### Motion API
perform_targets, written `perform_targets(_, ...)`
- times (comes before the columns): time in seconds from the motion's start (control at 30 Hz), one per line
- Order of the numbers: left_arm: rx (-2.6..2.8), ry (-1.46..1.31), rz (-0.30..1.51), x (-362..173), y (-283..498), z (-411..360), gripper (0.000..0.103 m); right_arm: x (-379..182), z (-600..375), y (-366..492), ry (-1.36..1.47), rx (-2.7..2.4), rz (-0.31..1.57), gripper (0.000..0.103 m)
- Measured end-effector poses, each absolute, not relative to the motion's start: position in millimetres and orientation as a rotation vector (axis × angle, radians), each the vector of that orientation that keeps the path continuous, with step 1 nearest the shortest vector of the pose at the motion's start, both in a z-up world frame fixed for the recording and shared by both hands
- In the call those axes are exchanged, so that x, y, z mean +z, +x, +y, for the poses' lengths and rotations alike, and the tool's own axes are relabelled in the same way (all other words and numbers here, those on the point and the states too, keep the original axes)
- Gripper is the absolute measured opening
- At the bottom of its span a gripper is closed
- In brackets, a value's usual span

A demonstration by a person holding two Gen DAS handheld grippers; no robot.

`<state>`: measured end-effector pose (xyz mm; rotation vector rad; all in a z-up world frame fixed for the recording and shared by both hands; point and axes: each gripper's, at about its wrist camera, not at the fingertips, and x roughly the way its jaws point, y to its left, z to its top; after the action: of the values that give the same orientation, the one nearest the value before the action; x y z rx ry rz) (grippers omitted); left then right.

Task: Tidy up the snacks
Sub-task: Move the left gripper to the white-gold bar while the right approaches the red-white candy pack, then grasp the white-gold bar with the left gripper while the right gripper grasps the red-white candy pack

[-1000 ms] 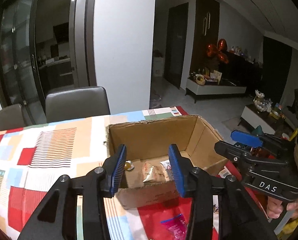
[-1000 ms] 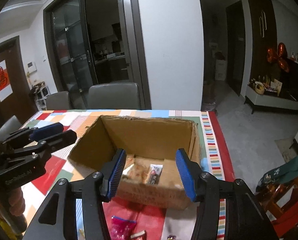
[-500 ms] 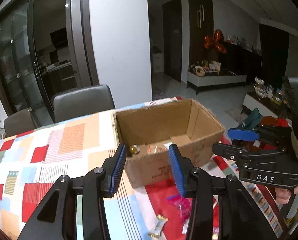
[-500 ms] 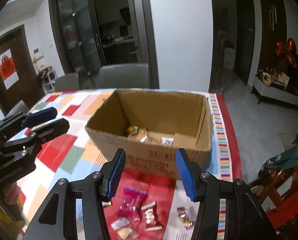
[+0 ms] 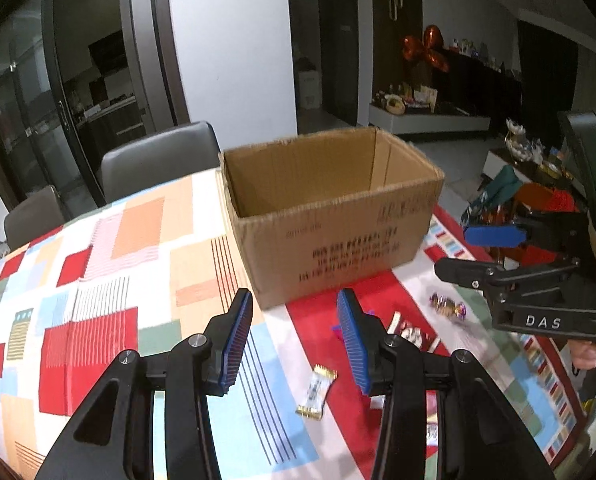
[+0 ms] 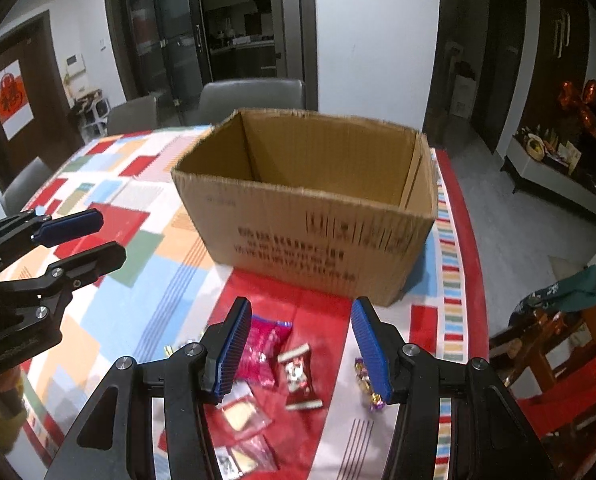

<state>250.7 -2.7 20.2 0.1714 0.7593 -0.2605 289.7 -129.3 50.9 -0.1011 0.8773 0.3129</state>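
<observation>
Your left gripper (image 5: 294, 336) and right gripper (image 6: 301, 346) both stand spread and empty, with loose snacks (image 6: 266, 346) beneath the right one and the cardboard box (image 6: 309, 216) just ahead.

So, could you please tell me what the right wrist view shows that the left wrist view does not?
Only the right wrist view shows the pink crinkled snack packet, the red-and-white wrapped candy and the clear packets with pale biscuits. Only the left wrist view shows the white gold-ended candy bar. Both share the open brown cardboard box on the colourful patchwork tablecloth, the purple-gold twisted sweet, and both grippers, open and empty: left gripper, right gripper.
</observation>
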Motion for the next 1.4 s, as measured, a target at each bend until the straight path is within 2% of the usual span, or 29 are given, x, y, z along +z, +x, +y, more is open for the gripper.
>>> perform_targets(1.07,-0.323,0.144,1.052,-94.2,249.1,-0.6,0.043,-45.6,-129.0,275.2,-0.141,0.311,1.074,0.053)
perform_targets(1.4,-0.323,0.098,1.095,-113.1,264.1,-0.7,0.043,-56.7,-127.4,285.4,-0.134,0.315,1.095,0.044)
